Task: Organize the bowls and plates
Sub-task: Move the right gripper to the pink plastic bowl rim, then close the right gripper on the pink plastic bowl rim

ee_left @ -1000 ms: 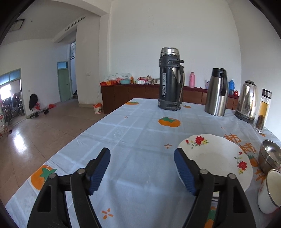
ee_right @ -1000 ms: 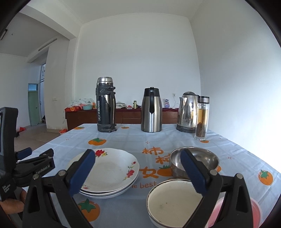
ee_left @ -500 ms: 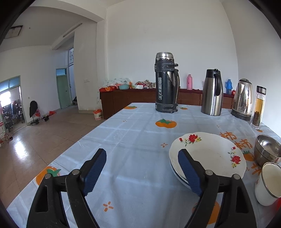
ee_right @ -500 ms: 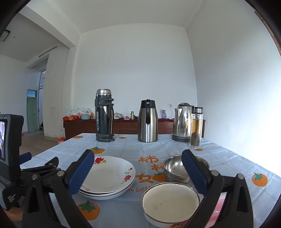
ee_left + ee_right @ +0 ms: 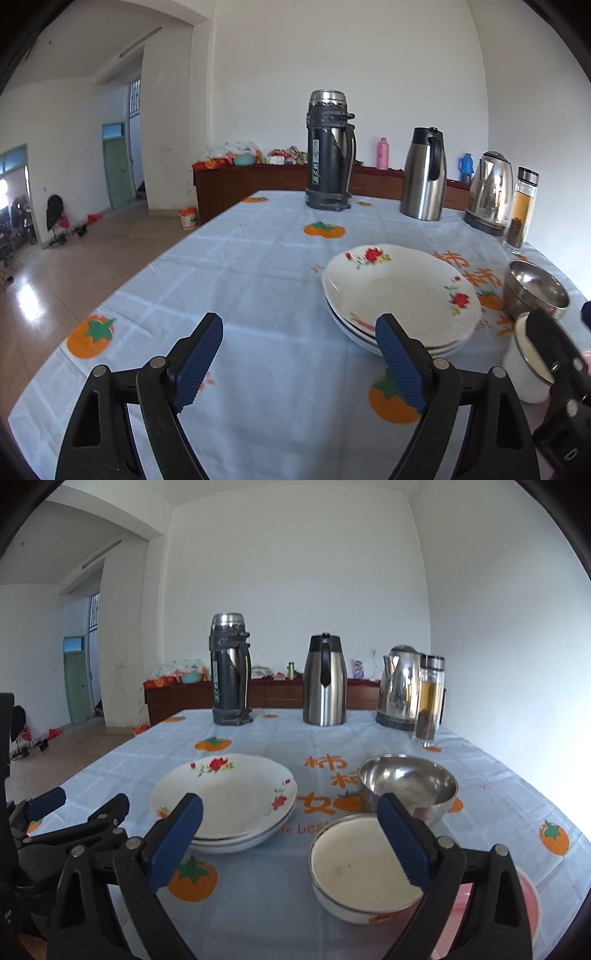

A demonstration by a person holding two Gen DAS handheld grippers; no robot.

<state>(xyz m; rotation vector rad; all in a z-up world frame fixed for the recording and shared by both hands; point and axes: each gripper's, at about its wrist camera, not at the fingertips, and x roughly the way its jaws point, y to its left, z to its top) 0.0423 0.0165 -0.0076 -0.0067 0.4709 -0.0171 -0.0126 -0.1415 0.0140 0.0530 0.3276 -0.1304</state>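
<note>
Approaching phase; nothing gripped yet. Left tongs (image 5: 299, 354) stand wide apart over bare tablecloth, with the near rim of the stacked floral plates (image 5: 400, 295) just beside the right-hand pad. Right tongs (image 5: 290, 834) are apart but closing, nothing pressed between the pads; the white enamel bowl (image 5: 364, 867) sits on the tabletop (image 5: 258, 738) just below and ahead of them, resting partly on a pink plate (image 5: 528, 897). The steel bowl (image 5: 408, 782) stands just behind it.

Judgement: the likely step is nesting the bowls. For a clean pick, take the enamel bowl by its rim, one pad inside and one outside. Lift straight up so the pink plate is not dragged. Steel is slick; set down gently, centred.
</note>
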